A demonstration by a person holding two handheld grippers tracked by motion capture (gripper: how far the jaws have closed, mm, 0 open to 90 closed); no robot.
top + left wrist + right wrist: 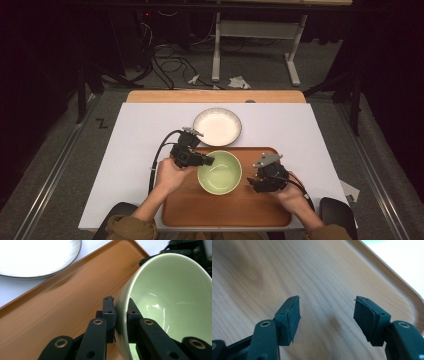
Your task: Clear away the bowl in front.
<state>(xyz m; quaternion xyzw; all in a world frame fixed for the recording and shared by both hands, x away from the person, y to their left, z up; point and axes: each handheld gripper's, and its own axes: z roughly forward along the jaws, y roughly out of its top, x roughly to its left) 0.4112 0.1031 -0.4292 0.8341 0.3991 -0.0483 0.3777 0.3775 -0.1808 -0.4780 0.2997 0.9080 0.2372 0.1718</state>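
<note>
Nearest the person, the wooden tray (225,207) lies at the front edge of the white surface (135,150), and both hands are working over it. The left hand (170,175) comes in at the tray's left side. Its left gripper (121,315) is clamped tight on the wall of the green bowl (219,172): one of its fingers (109,312) presses the outside of the wall, the other sits inside the bowl, with the rim pinched between them. In the left gripper view the bowl looks tilted, its glossy inside turned toward the upper right, but whether its base touches the tray I cannot tell.

Across the bowl, the right hand (292,197) keeps the right gripper (325,315) just beside the bowl's right edge, apart from it. Its fingers (290,317) stand wide apart with nothing between them; bare wood grain of the tray lies behind, with the raised rim curving off at the far right.

The green bowl itself sits at the middle of the tray, toward its far edge, between the two grippers.

Just past the tray's far edge, a white plate (217,126) with a dark rim rests on the surface, close to the bowl but not touching it.
</note>
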